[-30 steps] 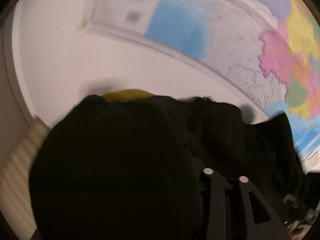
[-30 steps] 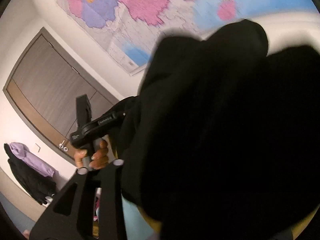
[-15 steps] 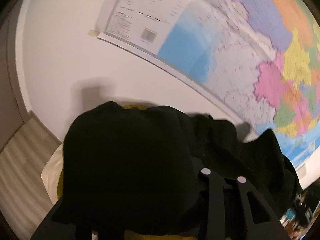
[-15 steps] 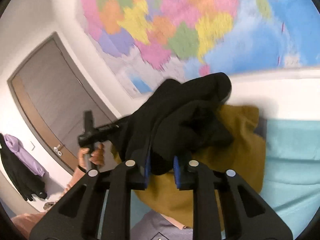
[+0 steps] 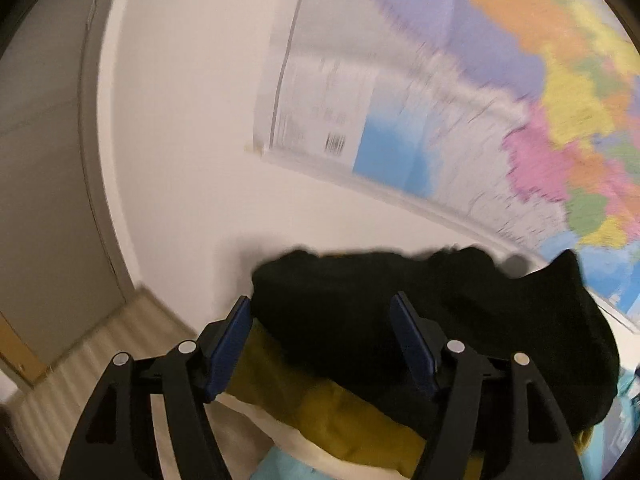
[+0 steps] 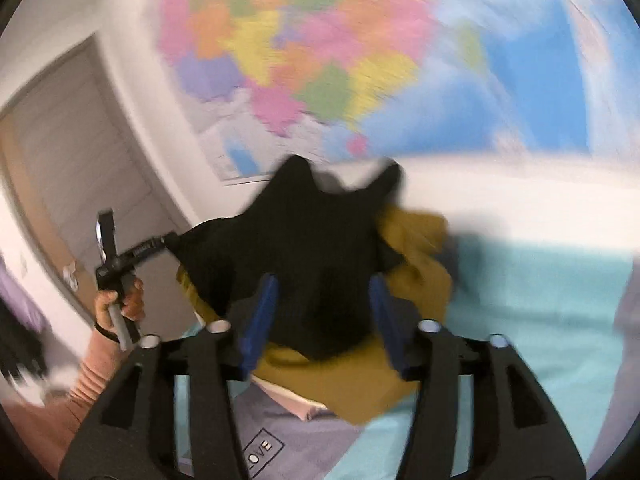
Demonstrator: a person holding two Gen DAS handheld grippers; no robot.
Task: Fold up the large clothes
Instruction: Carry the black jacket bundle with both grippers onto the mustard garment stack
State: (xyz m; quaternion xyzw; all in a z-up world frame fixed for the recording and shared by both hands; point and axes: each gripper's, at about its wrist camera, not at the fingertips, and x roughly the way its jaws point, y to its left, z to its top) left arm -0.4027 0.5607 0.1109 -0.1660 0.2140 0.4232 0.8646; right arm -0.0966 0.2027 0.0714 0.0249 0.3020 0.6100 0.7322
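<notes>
A folded black garment (image 5: pixel 420 320) (image 6: pixel 304 256) lies on top of a mustard garment (image 5: pixel 332 412) (image 6: pixel 352 380), close to the wall. My left gripper (image 5: pixel 320 344) has its jaws opening. Its blue pads (image 5: pixel 228 348) stand apart on either side of the black cloth's near edge without pressing it. My right gripper (image 6: pixel 322 320) is opening too, and the black cloth shows between its blue pads (image 6: pixel 260 320) with gaps on both sides. In the right wrist view a hand (image 6: pixel 120 304) holds the left gripper's handle at the left.
The stack sits on a teal bed sheet (image 6: pixel 540 300). A grey garment with a LOVE patch (image 6: pixel 260 448) and a cream one (image 5: pixel 280 432) lie under it. A world map (image 5: pixel 460 120) hangs on the white wall behind. A door (image 6: pixel 72 152) and hanging clothes are at the left.
Both grippers have let go of the black garment and drawn back. It filled both views before; now it rests on the mustard garment, smaller and farther off.
</notes>
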